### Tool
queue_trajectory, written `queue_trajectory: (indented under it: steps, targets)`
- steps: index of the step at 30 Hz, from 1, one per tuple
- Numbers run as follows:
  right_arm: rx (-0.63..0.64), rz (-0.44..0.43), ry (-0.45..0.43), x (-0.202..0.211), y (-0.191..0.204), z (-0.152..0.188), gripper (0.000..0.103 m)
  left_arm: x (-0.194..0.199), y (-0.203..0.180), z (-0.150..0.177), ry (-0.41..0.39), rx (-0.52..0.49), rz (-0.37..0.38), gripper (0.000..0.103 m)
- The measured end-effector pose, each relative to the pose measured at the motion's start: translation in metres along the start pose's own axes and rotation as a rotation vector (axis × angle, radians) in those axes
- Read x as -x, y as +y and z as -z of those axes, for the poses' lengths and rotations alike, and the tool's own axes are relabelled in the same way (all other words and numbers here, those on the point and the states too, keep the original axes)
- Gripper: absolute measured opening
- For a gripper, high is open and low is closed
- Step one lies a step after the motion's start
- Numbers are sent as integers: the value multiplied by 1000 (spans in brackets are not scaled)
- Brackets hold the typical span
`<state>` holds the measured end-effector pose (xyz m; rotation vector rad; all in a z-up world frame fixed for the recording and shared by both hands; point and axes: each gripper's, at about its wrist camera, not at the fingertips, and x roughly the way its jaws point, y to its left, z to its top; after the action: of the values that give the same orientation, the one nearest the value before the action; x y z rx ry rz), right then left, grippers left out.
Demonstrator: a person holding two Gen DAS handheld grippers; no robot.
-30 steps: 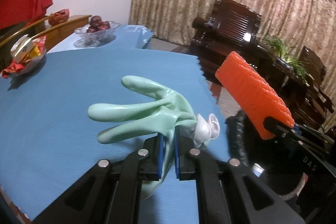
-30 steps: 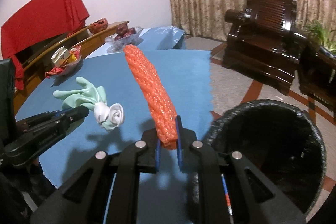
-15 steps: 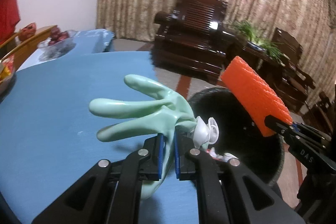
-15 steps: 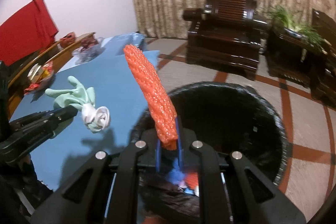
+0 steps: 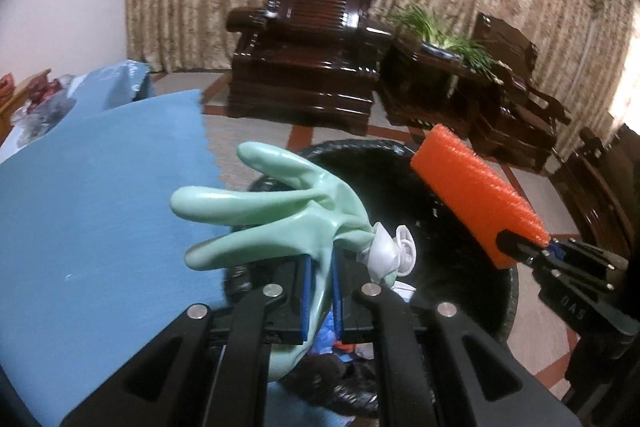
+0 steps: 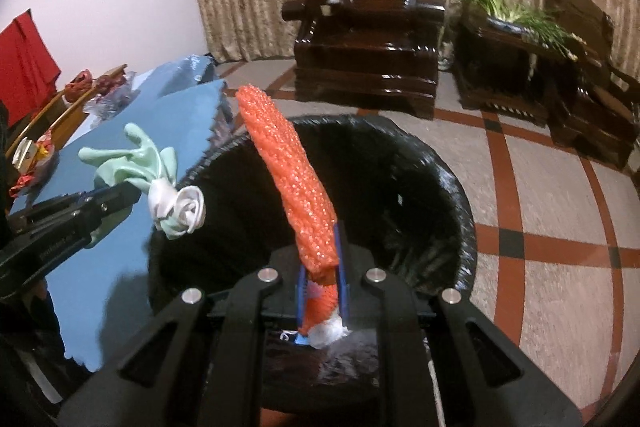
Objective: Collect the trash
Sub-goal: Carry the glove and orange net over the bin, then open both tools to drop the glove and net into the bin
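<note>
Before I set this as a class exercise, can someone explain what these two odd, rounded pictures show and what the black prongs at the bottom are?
Each picture comes from a fisheye camera on a hand-held two-finger gripper, looking along its fingers. The left gripper is shut on a pale green rubber glove. The right gripper is shut on an orange foam net sleeve. Each camera also sees the other gripper from the side. Both items hang over a black-lined round trash bin beside a table with a blue cloth.
</note>
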<state>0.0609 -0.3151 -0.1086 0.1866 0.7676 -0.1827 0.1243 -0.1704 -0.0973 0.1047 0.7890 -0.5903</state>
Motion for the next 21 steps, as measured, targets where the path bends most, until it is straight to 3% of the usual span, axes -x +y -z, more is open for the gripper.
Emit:
queue_trajectory:
  steps: [9,11,15,16,17,21]
  targets:
    - [-28,36,49,-26,-18,9,15,-44,-20,-2,70,-43,59,11]
    - [-28,49,61,-32,-22,11,28,-53,-19,-2,93,-35,76,16]
    - [-38,74,54,-35,-29,15,55,-60,-15,1,125,-8,102,46]
    - [-39,80,48,-34,-30,16,67,-61,-14,2,122,-7,103,54]
    - [-40,89,41,-32,-31,15,74,-60,-13,2,122,-6,107,57]
    - [-36,105,22,-26,-37,14,87,-60,-11,4,113,-6,99,79]
